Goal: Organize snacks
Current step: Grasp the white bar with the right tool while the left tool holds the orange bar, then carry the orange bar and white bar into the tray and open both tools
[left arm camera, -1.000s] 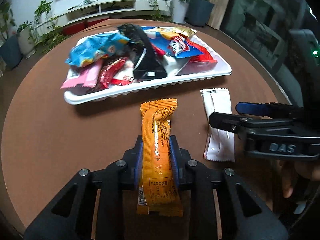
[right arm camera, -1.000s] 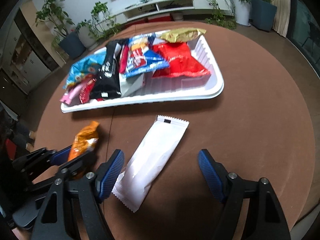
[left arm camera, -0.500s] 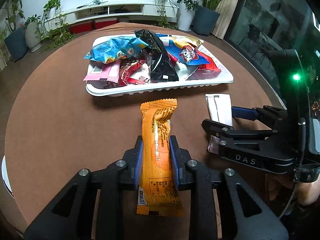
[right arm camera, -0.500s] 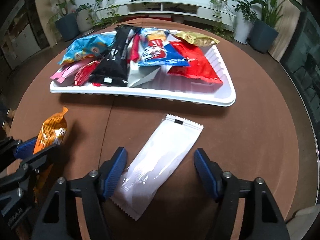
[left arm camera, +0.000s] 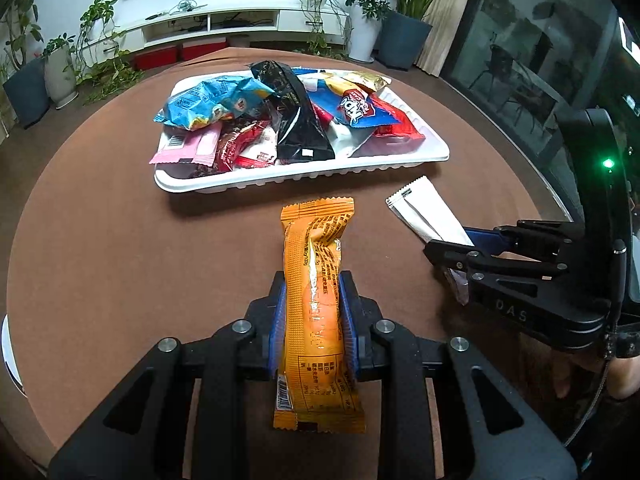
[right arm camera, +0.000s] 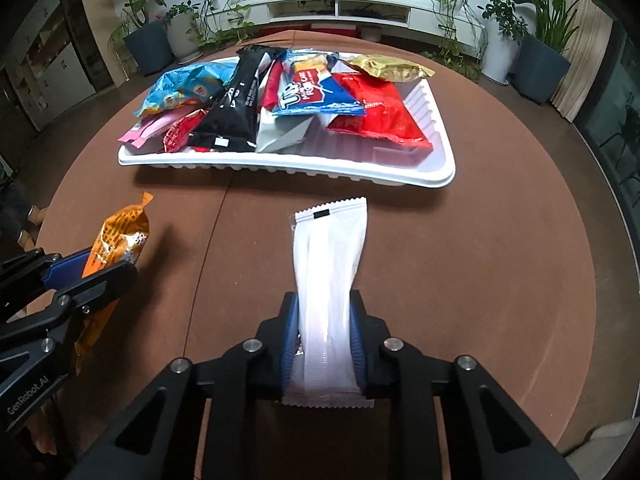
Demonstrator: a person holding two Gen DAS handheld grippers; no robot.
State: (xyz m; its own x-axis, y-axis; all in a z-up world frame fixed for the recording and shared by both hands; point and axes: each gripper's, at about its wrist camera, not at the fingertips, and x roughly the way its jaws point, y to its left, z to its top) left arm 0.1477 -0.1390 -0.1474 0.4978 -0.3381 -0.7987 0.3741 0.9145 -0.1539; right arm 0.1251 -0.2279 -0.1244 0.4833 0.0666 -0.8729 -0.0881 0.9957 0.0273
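Your left gripper (left arm camera: 312, 320) is clamped on the orange snack packet (left arm camera: 314, 304), the blue pads pressing its sides about midway along its length, so that one is already secured. From the left wrist view the packet points straight toward the white tray (left arm camera: 280, 184), which sits further across the round brown table (left arm camera: 100, 240) and is already heaped with wrappers on its left and middle. To the right in this view you can see your right gripper (left arm camera: 460, 252) with its tips over the white packet (left arm camera: 428, 212)

From the right wrist view, your right gripper (right arm camera: 324, 340) has just been closing and its pads now pinch the white packet (right arm camera: 330, 272) near its lower end; the packet bows inward between them and its far end looks to lie on the table just short of the tray (right arm camera: 436, 148). The orange packet (right arm camera: 116, 240) shows at the left edge, held in the other gripper (right arm camera: 80, 280)

You are at the pick-up step with both loose snacks in hand. Next I would lift both clear of the table and carry them forward over the tray rim; the barest patch looks to be at the tray's right front, so aim there before you release
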